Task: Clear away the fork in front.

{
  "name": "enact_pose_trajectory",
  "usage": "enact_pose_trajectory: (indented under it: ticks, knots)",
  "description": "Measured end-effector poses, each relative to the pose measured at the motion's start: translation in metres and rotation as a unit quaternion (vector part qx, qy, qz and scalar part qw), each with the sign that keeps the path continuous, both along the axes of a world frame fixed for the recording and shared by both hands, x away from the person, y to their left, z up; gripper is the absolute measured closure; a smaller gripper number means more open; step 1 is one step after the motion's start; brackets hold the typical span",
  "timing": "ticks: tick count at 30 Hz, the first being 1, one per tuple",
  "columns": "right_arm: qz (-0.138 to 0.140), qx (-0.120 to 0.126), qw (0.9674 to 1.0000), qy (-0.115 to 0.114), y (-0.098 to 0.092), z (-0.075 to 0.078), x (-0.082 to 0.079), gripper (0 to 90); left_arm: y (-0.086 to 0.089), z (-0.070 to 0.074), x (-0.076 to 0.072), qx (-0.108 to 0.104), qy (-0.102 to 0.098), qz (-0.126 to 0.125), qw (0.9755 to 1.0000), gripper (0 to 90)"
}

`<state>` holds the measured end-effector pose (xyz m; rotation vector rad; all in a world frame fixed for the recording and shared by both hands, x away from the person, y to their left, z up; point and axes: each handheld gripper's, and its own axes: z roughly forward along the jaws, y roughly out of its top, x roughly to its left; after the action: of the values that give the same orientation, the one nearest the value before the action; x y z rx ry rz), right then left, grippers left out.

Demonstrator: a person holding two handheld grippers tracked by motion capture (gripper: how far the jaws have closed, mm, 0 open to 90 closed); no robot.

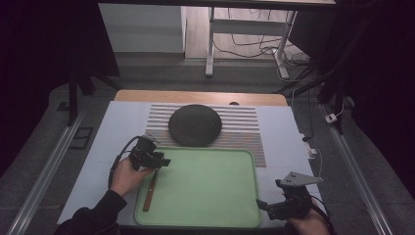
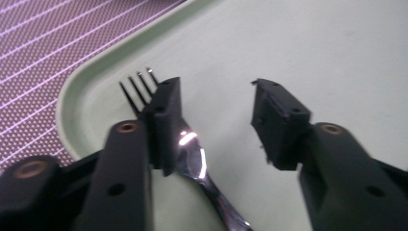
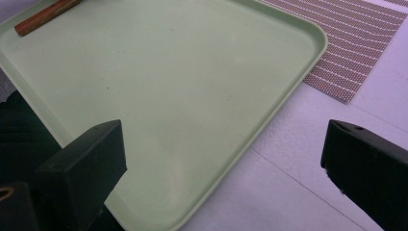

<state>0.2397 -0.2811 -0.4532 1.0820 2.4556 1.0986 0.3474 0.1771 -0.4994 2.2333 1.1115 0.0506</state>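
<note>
Jaws apart on both grippers; one fork [image 2: 192, 156] on one green tray [image 1: 205, 196], one placemat [image 1: 244, 128], one dark plate [image 1: 195, 125].

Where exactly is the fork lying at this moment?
The fork lies on the green tray along its left edge in the high view, tines toward the striped placemat, just below the open left gripper.

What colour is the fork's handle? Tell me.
Reddish-brown wood; the fork handle shows best in the high view.
</note>
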Motion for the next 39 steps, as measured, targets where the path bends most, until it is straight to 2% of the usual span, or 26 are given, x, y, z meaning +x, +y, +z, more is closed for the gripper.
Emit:
enact_pose_trajectory:
  ticks: [2,3,4,7,11,13,18,21,39]
  knots:
    - [-0.001,-0.004,1.0000,-0.001,0.000,0.000,0.000,2.2,0.003,0.004,-0.004,-0.013,-0.001,-0.005,0.9999,39.3]
    - [-0.001,-0.004,1.0000,-0.001,0.000,0.000,0.000,2.2,0.004,0.006,-0.006,-0.022,-0.003,-0.008,0.9997,39.3]
    - [-0.001,-0.002,1.0000,-0.001,0.000,0.000,0.000,2.2,0.006,0.008,-0.009,-0.030,-0.003,-0.012,0.9995,33.2]
    - [-0.001,-0.001,1.0000,0.000,0.000,0.000,0.000,2.2,0.010,0.014,-0.017,-0.052,-0.012,-0.023,0.9983,28.1]
    - [-0.001,0.001,1.0000,0.000,0.000,0.000,0.000,2.2,0.017,0.022,-0.031,-0.077,-0.022,-0.024,0.9965,20.3]
    - [-0.001,0.001,1.0000,0.001,0.000,0.000,0.000,2.2,0.021,0.026,-0.039,-0.075,-0.027,-0.027,0.9964,19.0]
    - [-0.001,0.000,1.0000,0.000,0.000,0.000,0.000,2.2,0.032,0.031,-0.057,-0.090,-0.035,-0.026,0.9950,12.4]
    - [-0.002,-0.004,1.0000,0.000,0.000,0.000,0.000,2.2,0.039,0.032,-0.065,-0.101,-0.037,-0.021,0.9940,10.0]
    - [-0.002,-0.005,1.0000,0.000,0.000,0.000,0.000,2.2,0.083,0.035,-0.112,-0.115,-0.063,0.024,0.9910,2.7]
